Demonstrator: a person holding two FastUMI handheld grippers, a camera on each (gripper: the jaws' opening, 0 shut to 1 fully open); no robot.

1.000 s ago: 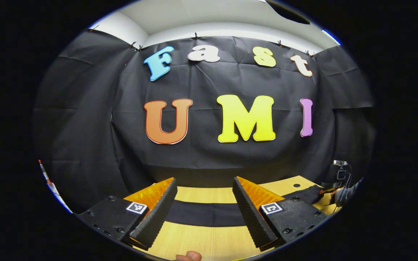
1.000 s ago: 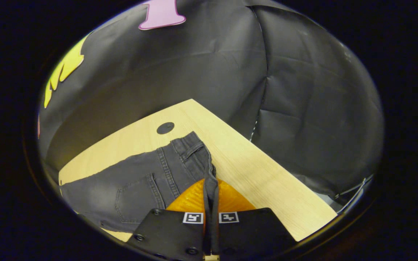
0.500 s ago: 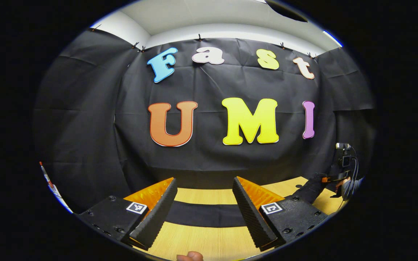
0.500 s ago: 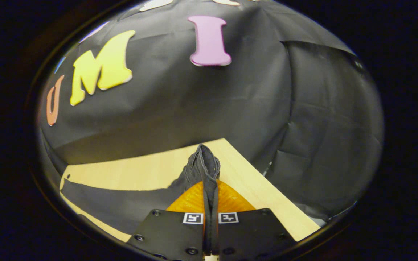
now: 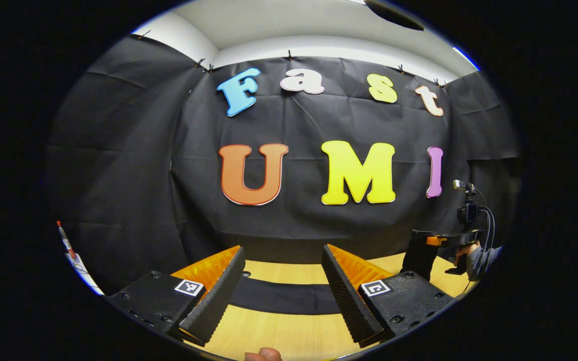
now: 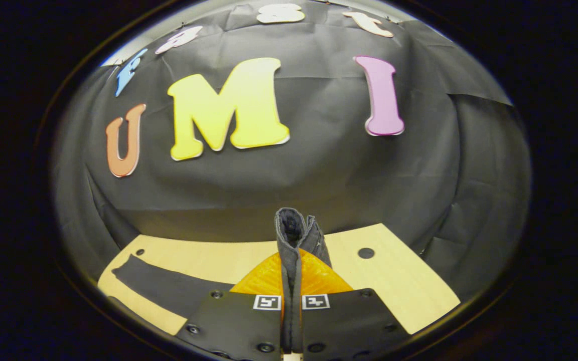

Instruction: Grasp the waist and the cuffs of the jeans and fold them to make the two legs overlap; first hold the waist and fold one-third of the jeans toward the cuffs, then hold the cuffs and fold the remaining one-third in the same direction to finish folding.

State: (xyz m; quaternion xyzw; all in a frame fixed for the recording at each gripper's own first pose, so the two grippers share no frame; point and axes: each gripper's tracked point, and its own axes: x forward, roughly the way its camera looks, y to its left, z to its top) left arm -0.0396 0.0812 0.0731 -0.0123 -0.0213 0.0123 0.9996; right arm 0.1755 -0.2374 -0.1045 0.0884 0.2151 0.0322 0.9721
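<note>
**Waist of the jeans lifted off the table**

The right gripper point(image 6: 291, 301) has both fingers pressed together on the waist of the jeans point(image 6: 294, 235), and the pinched fold stands up above the wooden table point(image 6: 409, 291); the rest of the dark jeans trails down onto the table, one leg lying flat toward its left end; the left gripper point(image 5: 281, 286) hovers just above the table with its fingers spread wide and nothing between them, the leg crossing the table beyond them.
</note>
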